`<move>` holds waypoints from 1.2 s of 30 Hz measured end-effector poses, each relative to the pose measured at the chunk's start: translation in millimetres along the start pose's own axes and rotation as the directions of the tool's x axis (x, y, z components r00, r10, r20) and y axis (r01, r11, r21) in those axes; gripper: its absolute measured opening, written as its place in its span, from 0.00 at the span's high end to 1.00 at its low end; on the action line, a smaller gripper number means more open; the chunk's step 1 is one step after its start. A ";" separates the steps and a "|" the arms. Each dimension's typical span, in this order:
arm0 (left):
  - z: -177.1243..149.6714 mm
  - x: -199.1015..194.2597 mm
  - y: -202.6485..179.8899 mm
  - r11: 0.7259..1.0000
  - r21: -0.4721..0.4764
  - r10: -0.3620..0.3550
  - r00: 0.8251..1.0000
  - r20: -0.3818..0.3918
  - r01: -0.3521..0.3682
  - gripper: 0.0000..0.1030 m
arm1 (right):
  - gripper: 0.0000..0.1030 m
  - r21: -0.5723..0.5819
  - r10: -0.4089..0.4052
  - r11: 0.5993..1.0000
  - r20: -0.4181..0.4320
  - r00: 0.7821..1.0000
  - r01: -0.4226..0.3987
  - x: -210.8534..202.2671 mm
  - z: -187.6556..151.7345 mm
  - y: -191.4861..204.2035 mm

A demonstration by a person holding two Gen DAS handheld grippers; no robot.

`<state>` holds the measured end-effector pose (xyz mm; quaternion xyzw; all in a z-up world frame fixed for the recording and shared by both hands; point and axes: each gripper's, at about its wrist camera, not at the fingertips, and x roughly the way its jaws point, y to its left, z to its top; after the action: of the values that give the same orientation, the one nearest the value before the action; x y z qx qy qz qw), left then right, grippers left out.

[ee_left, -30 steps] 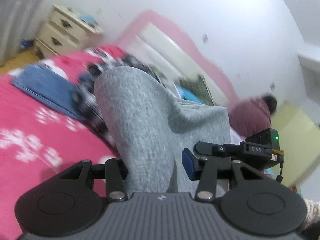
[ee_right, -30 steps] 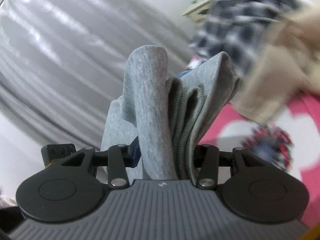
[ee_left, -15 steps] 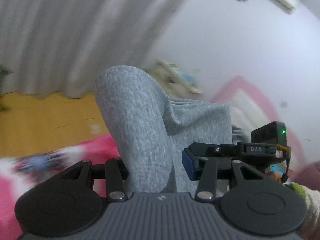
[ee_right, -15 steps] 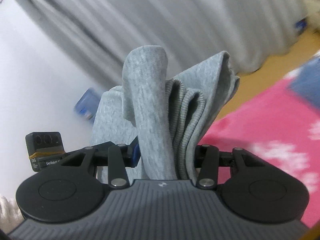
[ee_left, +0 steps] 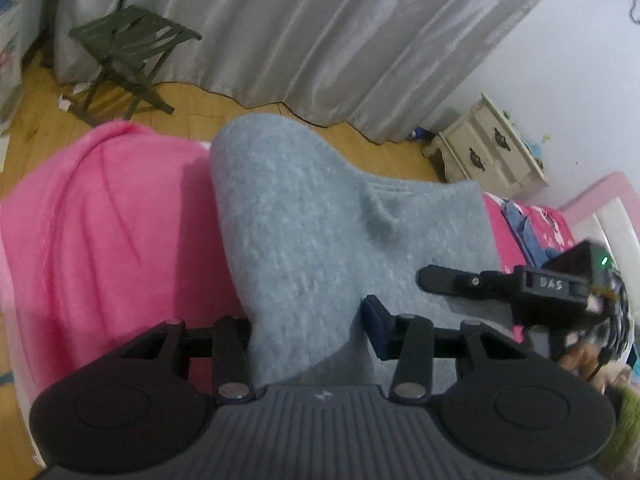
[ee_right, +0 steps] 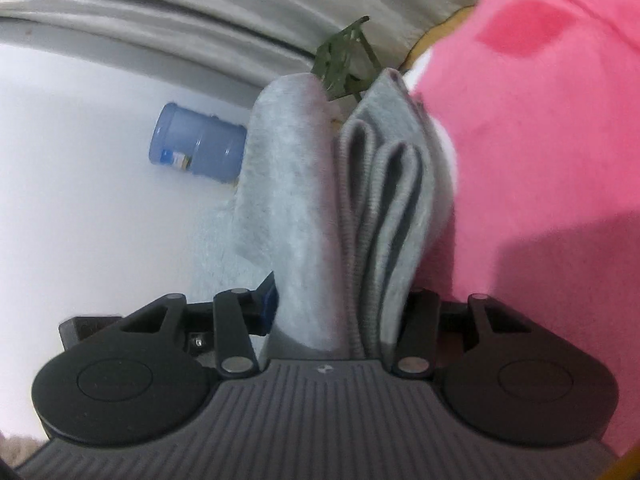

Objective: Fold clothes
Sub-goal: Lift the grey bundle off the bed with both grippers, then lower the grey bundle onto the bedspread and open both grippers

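Note:
A grey knit garment (ee_left: 320, 216), folded into several layers, hangs between both grippers just above the pink bedcover (ee_left: 100, 232). My left gripper (ee_left: 308, 320) is shut on one end of it, and the cloth hides the fingertips. In the right wrist view my right gripper (ee_right: 340, 300) is shut on the other end, where the grey garment (ee_right: 296, 184) shows a ribbed hem doubled in loops. From the left wrist view the right gripper (ee_left: 448, 280) shows at the right, clamped on the same cloth.
The pink bedcover (ee_right: 540, 140) drops off to a wooden floor (ee_left: 192, 100). A green folding stool (ee_left: 128, 52) stands by the grey curtain (ee_left: 320, 20). A cream nightstand (ee_left: 488, 152) is at the right and a blue water jug (ee_right: 196, 144) by the white wall.
Both grippers have swung across the bed and down with the grey garment still clamped. The views turned from the headboard and piled clothes to the curtain, floor and bed edge.

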<state>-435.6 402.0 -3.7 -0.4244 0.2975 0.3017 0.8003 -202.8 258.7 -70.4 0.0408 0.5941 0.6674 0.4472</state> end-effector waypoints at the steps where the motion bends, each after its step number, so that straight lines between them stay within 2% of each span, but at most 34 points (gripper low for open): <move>1: -1.0 -3.9 -3.3 1.000 0.013 -0.010 1.000 0.000 0.010 0.57 | 0.56 -0.018 0.006 1.000 -0.005 1.000 -0.006 -1.8 3.6 7.3; 5: -3.8 -15.5 -7.0 0.999 0.048 -0.024 0.999 -0.022 0.025 0.53 | 0.56 -0.091 0.057 0.994 0.014 0.998 -0.056 -2.4 25.7 30.6; 7: -6.7 -13.0 4.1 1.000 0.011 -0.018 0.998 -0.056 0.019 0.53 | 0.56 -0.107 0.030 0.994 0.011 0.999 -0.029 6.8 40.6 22.7; 8: -7.8 -12.1 11.3 1.000 -0.015 -0.022 0.997 -0.068 0.021 0.53 | 0.52 -0.102 0.001 0.995 0.001 1.000 -0.001 14.1 46.6 12.2; 9: -8.9 -11.2 18.5 0.999 -0.041 -0.025 0.997 -0.080 0.022 0.53 | 0.48 -0.061 -0.016 0.998 -0.006 1.000 0.015 16.2 47.3 1.0; 10: -7.9 -13.7 19.8 0.999 -0.033 -0.019 0.997 -0.075 0.016 0.51 | 0.48 -0.017 -0.030 0.999 -0.013 0.999 0.030 17.7 47.4 -10.4; 12: -5.6 -19.3 21.8 1.000 -0.014 -0.005 0.998 -0.064 0.004 0.51 | 0.47 0.045 0.027 0.999 0.006 1.000 -0.028 5.6 42.4 -20.6; 14: -0.8 -27.4 23.8 1.000 -0.004 0.014 0.999 -0.050 -0.015 0.51 | 0.46 0.062 0.022 0.998 0.020 1.000 -0.023 -6.7 40.6 -20.4; 16: 6.7 -38.4 25.7 0.999 -0.005 0.039 0.999 -0.034 -0.039 0.51 | 0.46 0.030 0.012 0.999 0.049 0.999 -0.013 -28.0 36.1 -17.5; 19: 24.5 -51.0 17.0 0.996 0.027 0.084 0.996 0.005 -0.084 0.52 | 0.46 -0.085 -0.028 0.996 0.123 0.992 0.038 -61.0 36.0 -4.3; 20: 25.5 -49.5 11.5 0.994 0.051 0.099 0.995 0.005 -0.099 0.52 | 0.50 -0.134 -0.041 0.989 0.155 0.987 0.062 -66.9 40.9 3.2; 21: 26.2 -47.6 6.1 0.991 0.075 0.114 0.993 0.005 -0.114 0.52 | 0.58 -0.183 -0.052 0.979 0.188 0.981 0.087 -72.2 46.4 11.0; 24: 28.6 -42.2 -10.3 0.976 0.146 0.160 0.987 0.006 -0.159 0.52 | 0.73 -0.374 0.032 0.927 0.189 0.981 0.042 -48.2 63.8 44.7; 25: 27.0 -41.2 -13.7 0.972 0.157 0.178 0.984 0.007 -0.177 0.52 | 0.74 -0.435 0.061 0.900 0.184 0.981 0.026 -39.7 69.6 56.0; 27: 24.9 -35.9 -13.6 0.964 0.162 0.213 0.977 -0.001 -0.210 0.51 | 0.75 -0.550 0.081 0.835 0.109 0.991 -0.008 -11.5 75.6 73.2; 28: 23.3 -32.4 -12.2 0.957 0.163 0.242 0.970 -0.002 -0.238 0.48 | 0.75 -0.602 0.085 0.798 0.068 0.994 -0.027 2.9 78.5 81.6; 30: 19.5 -25.8 -4.9 0.957 0.132 0.262 0.965 -0.008 -0.259 0.47 | 0.79 -0.615 -0.034 0.786 0.064 0.997 0.066 38.7 90.5 65.1; 31: 17.5 -23.0 -1.1 0.958 0.110 0.267 0.964 -0.011 -0.264 0.47 | 0.90 -0.619 -0.098 0.777 0.064 0.993 0.116 56.8 96.6 55.9; 32: 15.3 -22.7 -0.1 0.959 0.092 0.271 0.963 -0.007 -0.269 0.47 | 1.00 -0.566 -0.131 0.811 0.072 0.989 0.148 65.0 109.3 40.6; 33: 14.4 -25.5 -2.6 0.954 0.109 0.281 0.960 0.001 -0.280 0.47 | 1.00 -0.484 -0.088 0.868 0.075 0.993 0.113 66.5 124.8 31.2; 34: 13.6 -28.4 -5.4 0.948 0.127 0.292 0.956 0.010 -0.291 0.47 | 1.00 -0.419 -0.029 0.905 0.110 0.994 0.072 55.6 134.4 28.6; 35: 11.6 -35.1 -10.4 0.937 0.156 0.311 0.950 0.026 -0.311 0.48 | 0.95 -0.430 0.014 0.902 0.136 0.991 0.046 40.2 134.4 31.9; 36: 9.6 -42.0 -15.6 0.925 0.186 0.330 0.943 0.043 -0.332 0.49 | 0.95 -0.450 0.055 0.893 0.160 0.986 0.023 24.5 133.3 35.9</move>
<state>-449.0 393.4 39.3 -0.2880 0.3880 0.4050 0.7762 -159.1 379.1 -13.6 -0.0029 0.3831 0.7846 0.4876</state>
